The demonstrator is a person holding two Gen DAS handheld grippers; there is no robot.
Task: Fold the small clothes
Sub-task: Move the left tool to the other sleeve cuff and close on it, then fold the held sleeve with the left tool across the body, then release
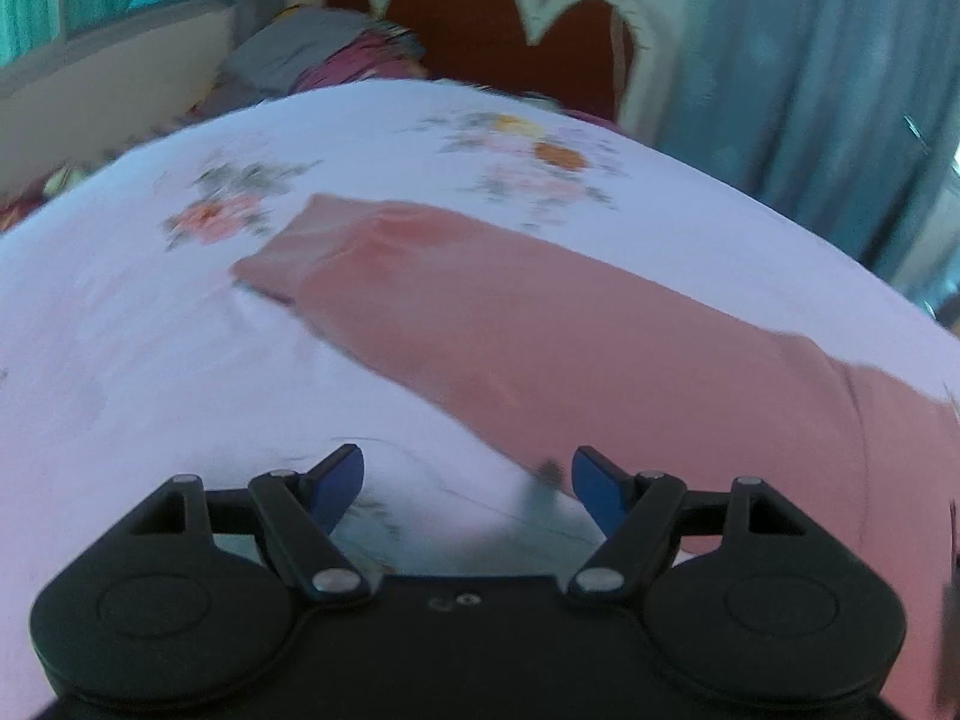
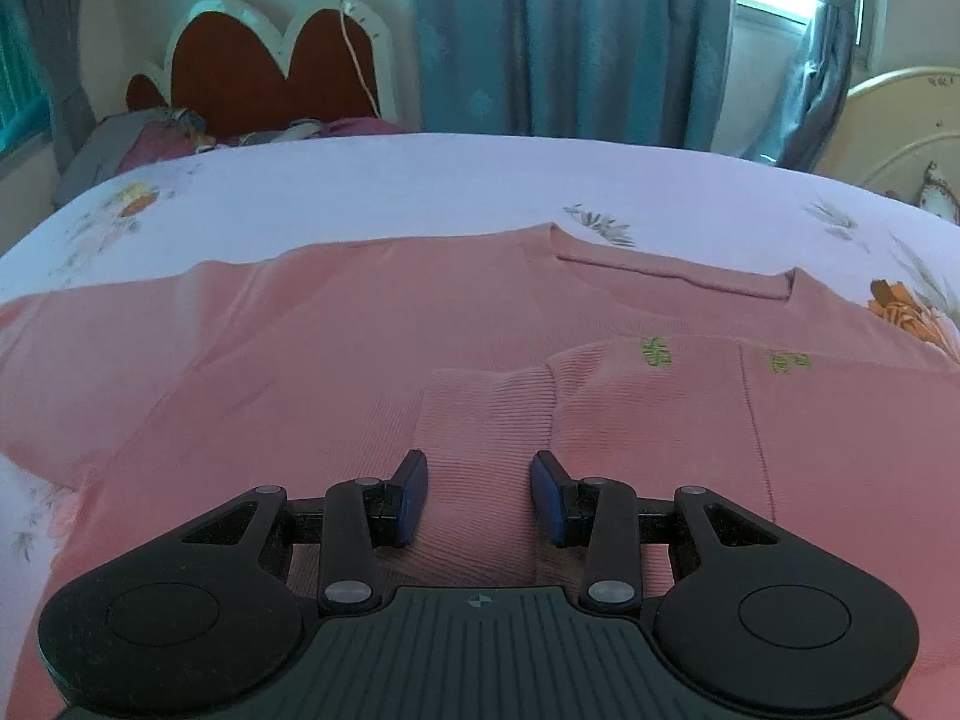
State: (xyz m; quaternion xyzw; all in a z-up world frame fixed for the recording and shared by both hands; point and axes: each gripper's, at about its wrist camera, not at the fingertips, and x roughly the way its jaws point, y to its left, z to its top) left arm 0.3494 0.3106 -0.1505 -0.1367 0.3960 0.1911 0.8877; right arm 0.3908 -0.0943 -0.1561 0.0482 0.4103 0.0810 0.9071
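left sleeve still to fold, right one already in

left wrist view: left gripper (image 1: 468, 480) has its jaws spread wide, nothing between them, blue pads clear of any cloth. frame is blurred. the pink sweater's outstretched sleeve (image 1: 480, 312) runs from its cuff at 10 o'clock down to the shoulder at 4 o'clock, so the long axis crosses the view on a diagonal. sleeve edge sits just beyond the right finger, at 1 o'clock from the fingertips. my read: this hand is the nearer one for that sleeve, and the cuff end is the far end. floral bedsheet (image 1: 150, 360) under it, pillows and headboard (image 1: 468, 6) at 12, nothing in the way.

right wrist view: right gripper (image 2: 480, 492) partly open, hovering over the sweater (image 2: 288, 324) body; cannot tell if the pads touch the knit, no pinch visible. folded-in sleeve cuff (image 2: 486, 408) lies straight ahead at 12, just past the fingertips. collar (image 2: 672, 270) at 1 o'clock, green embroidery (image 2: 657, 351) near it. curtains (image 2: 570, 42) at 12, far off.
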